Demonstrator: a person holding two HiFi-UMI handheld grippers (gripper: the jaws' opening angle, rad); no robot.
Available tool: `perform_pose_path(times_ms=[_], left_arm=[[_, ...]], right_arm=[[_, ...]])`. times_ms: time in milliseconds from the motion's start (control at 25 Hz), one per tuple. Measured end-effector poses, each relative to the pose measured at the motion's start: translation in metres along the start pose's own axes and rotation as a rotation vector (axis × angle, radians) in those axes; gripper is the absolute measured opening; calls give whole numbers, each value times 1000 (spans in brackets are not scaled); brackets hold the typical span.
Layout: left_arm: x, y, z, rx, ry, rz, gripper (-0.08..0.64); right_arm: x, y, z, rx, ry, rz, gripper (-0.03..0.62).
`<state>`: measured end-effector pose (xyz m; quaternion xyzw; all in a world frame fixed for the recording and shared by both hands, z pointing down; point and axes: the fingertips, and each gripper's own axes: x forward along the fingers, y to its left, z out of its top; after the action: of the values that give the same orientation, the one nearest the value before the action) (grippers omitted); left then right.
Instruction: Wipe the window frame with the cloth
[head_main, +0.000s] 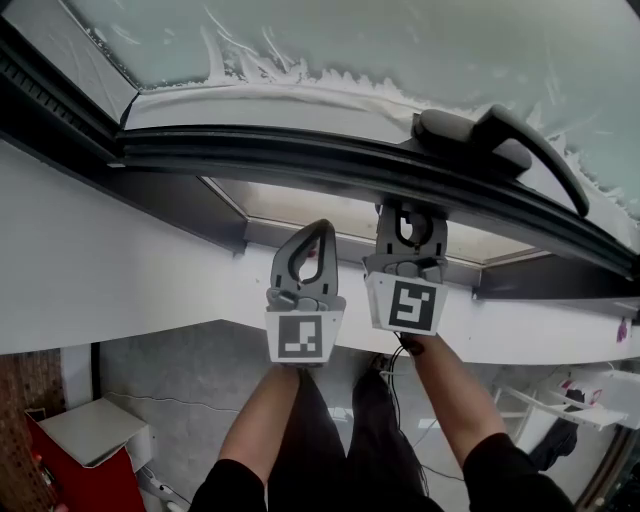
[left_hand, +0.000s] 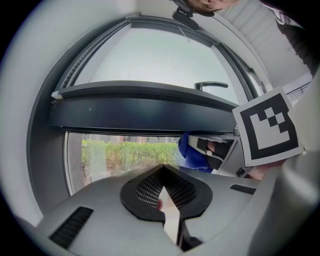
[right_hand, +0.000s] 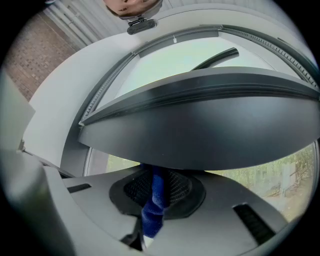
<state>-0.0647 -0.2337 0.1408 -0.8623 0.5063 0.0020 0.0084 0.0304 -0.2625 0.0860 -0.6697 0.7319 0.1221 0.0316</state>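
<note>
Where the cloth is: the blue cloth (right_hand: 152, 210) sits pinched in the right gripper (right_hand: 154, 175), and its upper end runs up to the underside of the dark window frame (right_hand: 210, 120).
Right fingers: clamped on the cloth, with a fold of it hanging out below the pads.
Left gripper (left_hand: 162, 167): fingers closed tip to tip with nothing between them. It is held just beside the right gripper and a little lower, its tips short of the dark bar.
Frame: one dark bar runs across all three views, with pale frosted glass above it. A dark handle (head_main: 510, 140) sits on the bar, just above the right gripper.
Head view alone: both forearms, both marker cubes and the white ledge (head_main: 120, 260) under the window show here. The cloth does not, since the right fingers reach up under the bar.
Left gripper view alone: the cloth shows from the side, bunched round the right fingers next to that gripper's marker cube (left_hand: 267, 127). A green hedge (left_hand: 130, 150) shows through the clear pane below the bar.
Right gripper view alone: the ribbed pads are seen gripping the blue strip directly.
</note>
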Motion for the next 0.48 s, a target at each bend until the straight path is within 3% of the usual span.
perform_pose_path(times_ms=[480], left_arm=[[-18,59,-14,-4,24,57,5]], right_arm=[[25,58,3,6,-8,49,23]])
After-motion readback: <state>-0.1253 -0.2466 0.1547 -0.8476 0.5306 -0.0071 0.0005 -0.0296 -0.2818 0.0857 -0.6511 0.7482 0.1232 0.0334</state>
